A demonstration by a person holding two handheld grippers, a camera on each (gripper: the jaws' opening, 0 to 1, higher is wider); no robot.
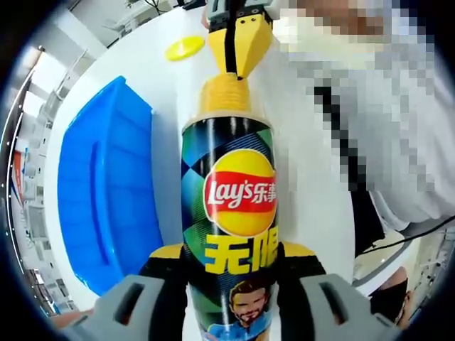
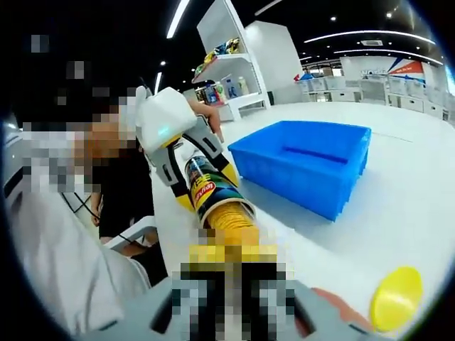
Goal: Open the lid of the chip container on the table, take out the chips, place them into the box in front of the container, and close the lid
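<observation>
Judging by the yellow lid [image 2: 396, 298] lying on the desk [image 2: 398, 213], opening's done: the can [image 1: 229, 234] is clamped in the left gripper [image 1: 229, 284], the chips [image 1: 226, 94] are pinched by the right gripper [image 1: 240, 53], and the blue box [image 1: 106, 192] isn't filled yet.

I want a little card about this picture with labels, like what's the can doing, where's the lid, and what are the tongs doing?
chip can: Lay's can, lid off, lying sideways above the table
left tongs: shut on the chip can's lower body
right tongs: clamped on the chip stack
chip stack: sticking out of the can's open mouth
yellow lid: lying on the white table
blue box: open, no chips visible inside
</observation>
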